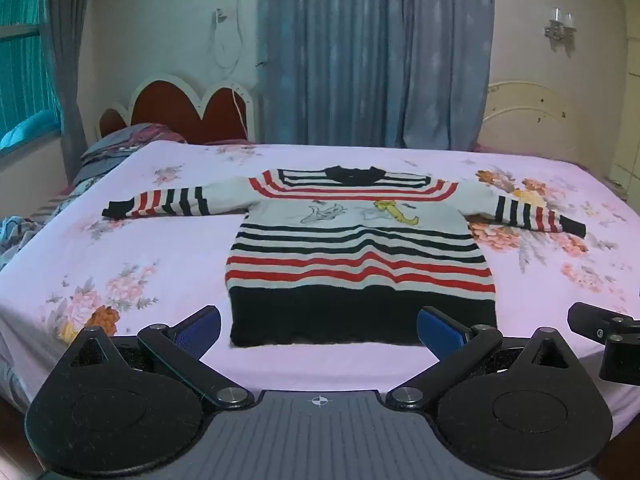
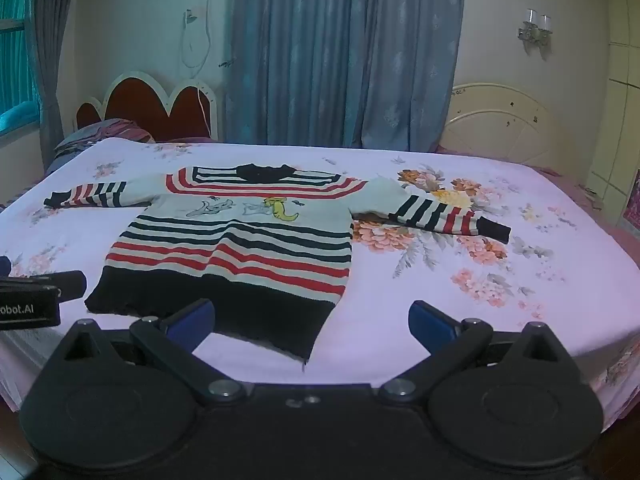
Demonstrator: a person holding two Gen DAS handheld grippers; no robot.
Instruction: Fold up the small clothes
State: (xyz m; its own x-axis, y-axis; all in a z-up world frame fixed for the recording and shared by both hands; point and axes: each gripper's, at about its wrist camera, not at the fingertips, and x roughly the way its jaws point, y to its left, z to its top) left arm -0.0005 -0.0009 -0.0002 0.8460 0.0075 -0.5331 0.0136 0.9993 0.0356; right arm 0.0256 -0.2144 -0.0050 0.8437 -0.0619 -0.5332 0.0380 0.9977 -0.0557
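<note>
We see a small striped sweater (image 1: 360, 248) lying flat on a big bed (image 1: 160, 248). The bed has a pink sheet with flowers on it. The sweater lies face up in the middle of the bed. Its dark neck is on the far side, and its wide dark bottom edge is on the near side. Both sleeves are stretched out to the sides. The stripes are red, dark and white. There are little cartoon pictures on the chest, one grey and one yellow.

Our left gripper (image 1: 319, 330) hangs just in front of the sweater's bottom edge. Its jaws are spread wide, with nothing between them. The blue pads (image 1: 200, 330) are not touching the sweater.

Our right gripper (image 2: 312, 326) hangs by the sweater's near right corner. Its jaws are spread wide too and pinch nothing. The dark corner of the sweater shows in the gap between them, but the pads are off it.

The two grippers are side by side, and each one peeks into the other's view.

Behind the bed hangs a blue curtain (image 1: 372, 52). A red headboard (image 1: 180, 108) with a wavy white edge stands on the far left.
</note>
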